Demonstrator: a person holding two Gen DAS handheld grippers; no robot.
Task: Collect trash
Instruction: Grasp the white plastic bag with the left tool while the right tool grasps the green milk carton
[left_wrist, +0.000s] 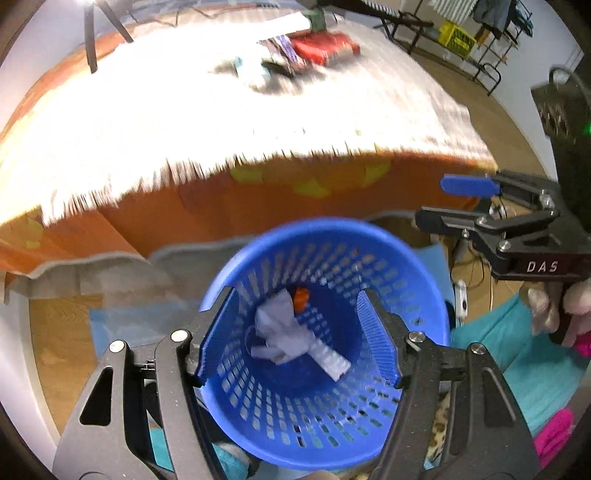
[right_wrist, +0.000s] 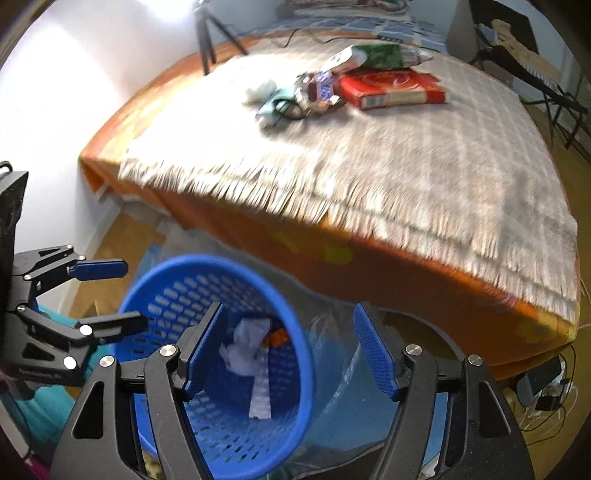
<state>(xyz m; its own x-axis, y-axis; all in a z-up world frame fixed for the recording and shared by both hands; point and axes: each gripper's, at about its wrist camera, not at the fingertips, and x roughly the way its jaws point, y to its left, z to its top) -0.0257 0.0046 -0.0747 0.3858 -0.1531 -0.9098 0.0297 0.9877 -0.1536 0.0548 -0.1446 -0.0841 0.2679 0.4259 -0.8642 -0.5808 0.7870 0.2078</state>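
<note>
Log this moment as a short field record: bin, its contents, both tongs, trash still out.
bin: blue perforated basket on the floor beside the bed
contents: crumpled white paper, small orange piece
left tongs: open, empty, over the basket
right tongs: open, empty, by the basket rim
still out: red box, green packet, candy wrapper on the blanket

Blue perforated basket (left_wrist: 325, 369) holding white crumpled paper (left_wrist: 291, 332), orange bed sheet (right_wrist: 388, 273), grey checked fringed blanket (right_wrist: 424, 158), red box (right_wrist: 391, 90) far
</note>
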